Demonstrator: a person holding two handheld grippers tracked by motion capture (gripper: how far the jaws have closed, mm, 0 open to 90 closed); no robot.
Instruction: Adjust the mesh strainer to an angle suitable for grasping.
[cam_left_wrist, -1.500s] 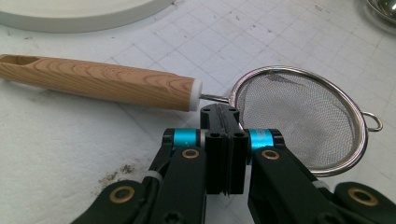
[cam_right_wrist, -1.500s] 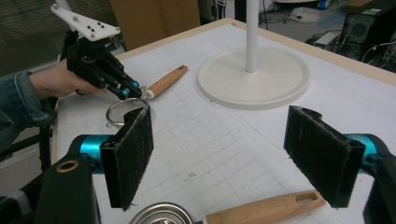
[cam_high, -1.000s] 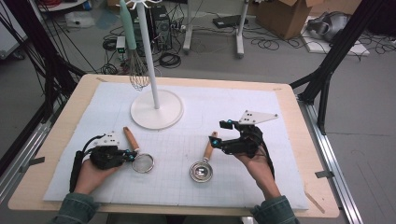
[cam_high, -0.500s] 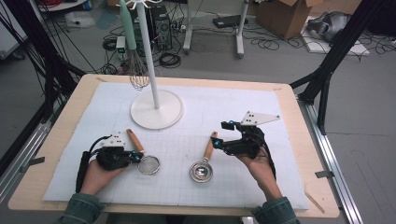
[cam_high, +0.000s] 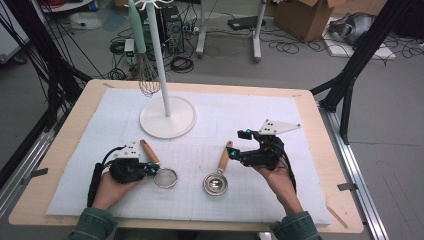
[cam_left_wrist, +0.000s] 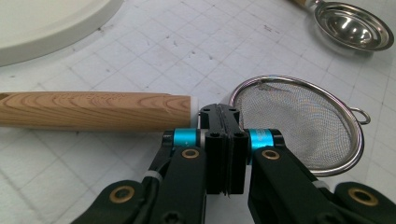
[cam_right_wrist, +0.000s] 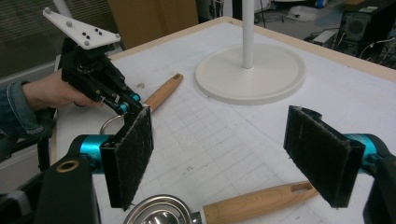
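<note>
1. The left gripper (cam_high: 150, 169) lies low over the near left part of the table (cam_high: 60, 150), held in the person's left hand (cam_high: 112, 185). Its jaws are pressed together, pad against pad, with nothing between them.
2. In the left gripper view the closed tips sit at the neck of the strainer (cam_left_wrist: 299, 123), where the wooden strainer handle (cam_left_wrist: 93, 110) meets the mesh bowl. Whether the tips touch the neck cannot be told.
3. The strainer (cam_high: 165, 177) rests on the white mat (cam_high: 250, 110), its mesh bowl just right of the left gripper and its handle running away to the far left.
4. The right gripper (cam_high: 239, 155) is held in the right hand (cam_high: 277, 175) on the near right of the mat. Its jaws stand wide apart and hold nothing.
5. In the right gripper view the two black pads (cam_right_wrist: 128, 154) flank the wooden ladle handle (cam_right_wrist: 261, 201), which lies on the mat between and below them, apart from both.
6. The ladle (cam_high: 216, 182) lies between the two grippers, its steel bowl nearer the person and its handle pointing away toward the right gripper.
7. A white stand (cam_high: 167, 116) with a round base sits on the far left of the mat, well apart from both utensils. A whisk (cam_high: 147, 82) hangs beside its pole.
</note>
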